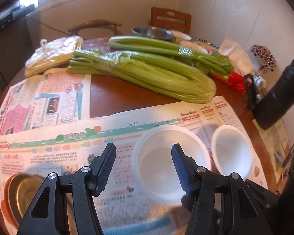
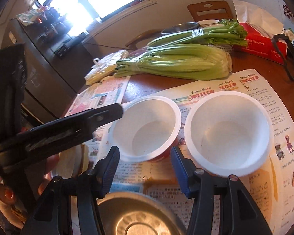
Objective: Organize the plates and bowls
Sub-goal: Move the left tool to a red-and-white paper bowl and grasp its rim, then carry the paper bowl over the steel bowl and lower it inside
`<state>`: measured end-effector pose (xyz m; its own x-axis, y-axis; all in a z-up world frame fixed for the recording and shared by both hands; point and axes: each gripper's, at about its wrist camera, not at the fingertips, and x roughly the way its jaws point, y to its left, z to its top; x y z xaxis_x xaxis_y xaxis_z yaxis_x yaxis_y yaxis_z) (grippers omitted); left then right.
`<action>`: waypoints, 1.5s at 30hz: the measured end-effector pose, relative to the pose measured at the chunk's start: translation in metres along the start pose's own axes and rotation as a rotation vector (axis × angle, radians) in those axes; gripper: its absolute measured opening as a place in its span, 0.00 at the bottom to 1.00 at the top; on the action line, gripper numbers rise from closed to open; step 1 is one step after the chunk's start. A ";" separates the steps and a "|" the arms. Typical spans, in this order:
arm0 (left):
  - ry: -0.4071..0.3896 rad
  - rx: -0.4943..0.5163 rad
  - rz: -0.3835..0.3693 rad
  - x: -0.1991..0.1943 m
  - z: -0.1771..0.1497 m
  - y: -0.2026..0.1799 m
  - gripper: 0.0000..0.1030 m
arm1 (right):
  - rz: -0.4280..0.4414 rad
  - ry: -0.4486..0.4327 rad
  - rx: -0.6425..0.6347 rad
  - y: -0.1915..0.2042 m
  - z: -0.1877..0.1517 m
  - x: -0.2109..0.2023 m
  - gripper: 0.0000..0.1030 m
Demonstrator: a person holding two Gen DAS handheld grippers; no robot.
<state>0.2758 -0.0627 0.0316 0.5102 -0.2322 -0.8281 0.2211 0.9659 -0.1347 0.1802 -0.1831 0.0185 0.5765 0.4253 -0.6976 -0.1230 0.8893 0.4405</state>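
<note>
Two white foam bowls stand side by side on newspaper on a round wooden table. In the left wrist view my left gripper [image 1: 144,152] is open over the left bowl [image 1: 160,168], one finger [image 1: 179,166] inside its rim; the second bowl [image 1: 232,150] is to its right. In the right wrist view my right gripper [image 2: 145,156] is open, just in front of the red-sided left bowl [image 2: 147,129], with the other bowl [image 2: 228,133] to the right. A metal bowl [image 2: 139,217] lies under the right gripper and shows at bottom left in the left wrist view [image 1: 23,192]. The left gripper's finger [image 2: 100,117] reaches toward the left bowl.
Celery bunches [image 1: 147,70] lie across the table's middle. Behind them are a steel bowl [image 1: 152,33], white dishes [image 1: 183,36], a red tissue box [image 2: 262,41] and a bagged item [image 1: 53,52]. A black bottle [image 1: 280,96] stands at right. Chairs [image 1: 170,18] stand behind.
</note>
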 end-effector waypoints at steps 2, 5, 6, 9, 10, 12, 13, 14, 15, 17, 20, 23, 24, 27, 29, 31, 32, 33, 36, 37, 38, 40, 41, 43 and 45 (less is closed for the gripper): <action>0.018 0.001 -0.002 0.012 0.003 0.001 0.59 | -0.009 0.014 0.002 0.000 0.003 0.007 0.50; 0.063 -0.014 -0.026 0.031 0.003 0.004 0.59 | -0.014 0.017 -0.001 -0.001 0.005 0.012 0.48; 0.080 -0.017 -0.040 0.037 0.002 0.004 0.59 | -0.020 0.022 -0.007 -0.001 0.005 0.013 0.47; 0.125 -0.029 -0.102 0.047 -0.003 0.003 0.57 | -0.027 0.024 -0.035 0.002 0.007 0.016 0.47; 0.127 -0.027 -0.103 0.048 -0.005 0.002 0.55 | -0.029 0.026 -0.038 0.003 0.007 0.017 0.47; 0.127 -0.017 -0.090 0.049 -0.007 0.000 0.50 | -0.019 0.024 -0.040 0.004 0.007 0.019 0.47; 0.126 -0.016 -0.089 0.049 -0.007 0.000 0.50 | -0.022 0.025 -0.044 0.004 0.007 0.019 0.47; 0.127 -0.017 -0.093 0.049 -0.007 0.001 0.48 | -0.026 0.026 -0.051 0.005 0.007 0.019 0.47; 0.129 -0.022 -0.100 0.049 -0.007 0.002 0.47 | -0.029 0.026 -0.059 0.006 0.007 0.020 0.47; 0.129 -0.030 -0.117 0.046 -0.008 0.004 0.47 | -0.030 0.028 -0.062 0.005 0.008 0.020 0.47; 0.120 -0.020 -0.099 0.040 -0.013 0.003 0.47 | -0.015 0.033 -0.055 0.004 0.007 0.019 0.48; 0.112 -0.024 -0.094 0.033 -0.018 0.005 0.47 | -0.009 0.031 -0.067 0.007 0.003 0.016 0.48; 0.107 -0.019 -0.088 0.029 -0.020 0.005 0.47 | -0.005 0.029 -0.071 0.009 0.002 0.014 0.48; 0.097 -0.013 -0.083 0.020 -0.026 0.004 0.47 | -0.001 0.025 -0.086 0.013 -0.004 0.009 0.48; 0.084 -0.011 -0.074 0.011 -0.031 0.004 0.47 | 0.003 0.019 -0.100 0.017 -0.008 0.005 0.48; 0.070 -0.010 -0.071 0.003 -0.034 0.005 0.47 | 0.008 0.014 -0.112 0.021 -0.011 0.000 0.48; 0.066 -0.010 -0.071 -0.001 -0.035 0.006 0.47 | 0.011 0.009 -0.120 0.023 -0.013 -0.003 0.48; 0.061 -0.010 -0.073 -0.005 -0.037 0.006 0.47 | 0.012 0.006 -0.127 0.025 -0.014 -0.005 0.48; 0.036 -0.001 -0.075 -0.019 -0.042 0.003 0.47 | 0.015 -0.008 -0.145 0.031 -0.019 -0.016 0.48; 0.027 0.003 -0.074 -0.024 -0.043 0.002 0.47 | 0.018 -0.013 -0.148 0.032 -0.020 -0.019 0.48; 0.019 0.007 -0.074 -0.028 -0.043 0.001 0.47 | 0.021 -0.020 -0.153 0.034 -0.021 -0.023 0.48; -0.001 0.017 -0.071 -0.038 -0.045 -0.003 0.47 | 0.024 -0.033 -0.162 0.038 -0.023 -0.031 0.48; -0.008 0.022 -0.069 -0.042 -0.046 -0.004 0.47 | 0.027 -0.038 -0.163 0.039 -0.023 -0.035 0.48; -0.023 0.032 -0.064 -0.049 -0.047 -0.007 0.47 | 0.030 -0.049 -0.170 0.041 -0.025 -0.041 0.48; -0.034 0.036 -0.065 -0.055 -0.049 -0.009 0.47 | 0.030 -0.059 -0.175 0.043 -0.026 -0.047 0.48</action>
<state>0.2045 -0.0526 0.0518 0.5212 -0.2988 -0.7994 0.2840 0.9441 -0.1677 0.1263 -0.1604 0.0557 0.6158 0.4464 -0.6492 -0.2766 0.8940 0.3524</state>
